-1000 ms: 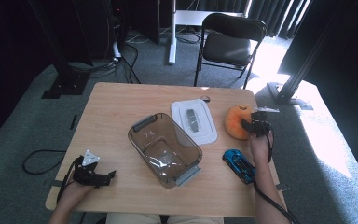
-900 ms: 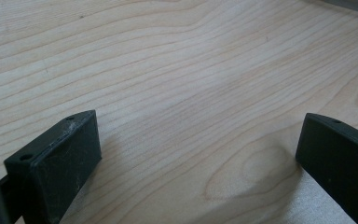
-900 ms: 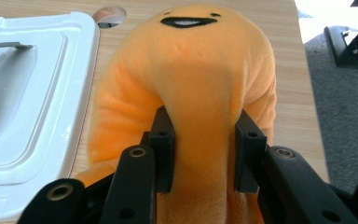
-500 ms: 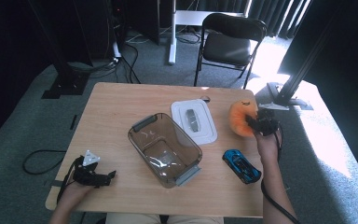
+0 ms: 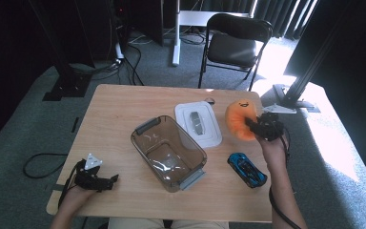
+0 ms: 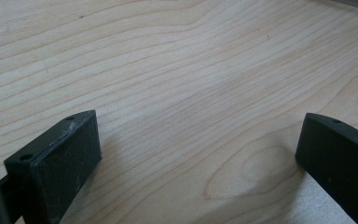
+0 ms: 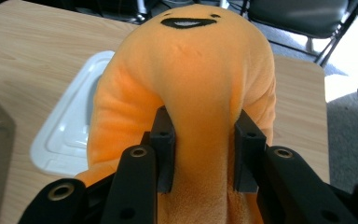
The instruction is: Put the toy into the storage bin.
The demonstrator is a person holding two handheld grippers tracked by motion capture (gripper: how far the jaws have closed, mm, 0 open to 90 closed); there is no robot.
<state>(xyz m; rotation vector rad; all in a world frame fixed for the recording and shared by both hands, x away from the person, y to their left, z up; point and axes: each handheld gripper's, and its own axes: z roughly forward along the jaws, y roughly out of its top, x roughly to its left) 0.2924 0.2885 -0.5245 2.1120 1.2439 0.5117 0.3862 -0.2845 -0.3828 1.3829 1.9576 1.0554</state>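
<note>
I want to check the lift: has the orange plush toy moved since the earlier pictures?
Yes. The orange plush toy, clamped in the right gripper, has risen and shifted left, closer to the white lid, which stayed put.

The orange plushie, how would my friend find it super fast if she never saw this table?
Start at the wooden table and go to its right side, just past the white lid beside the clear brown box. There the right gripper pinches the orange plushie in its jaws. It is the only soft, bright orange thing, with a little smiling face, unlike the hard blue toy car nearer the person.
</note>
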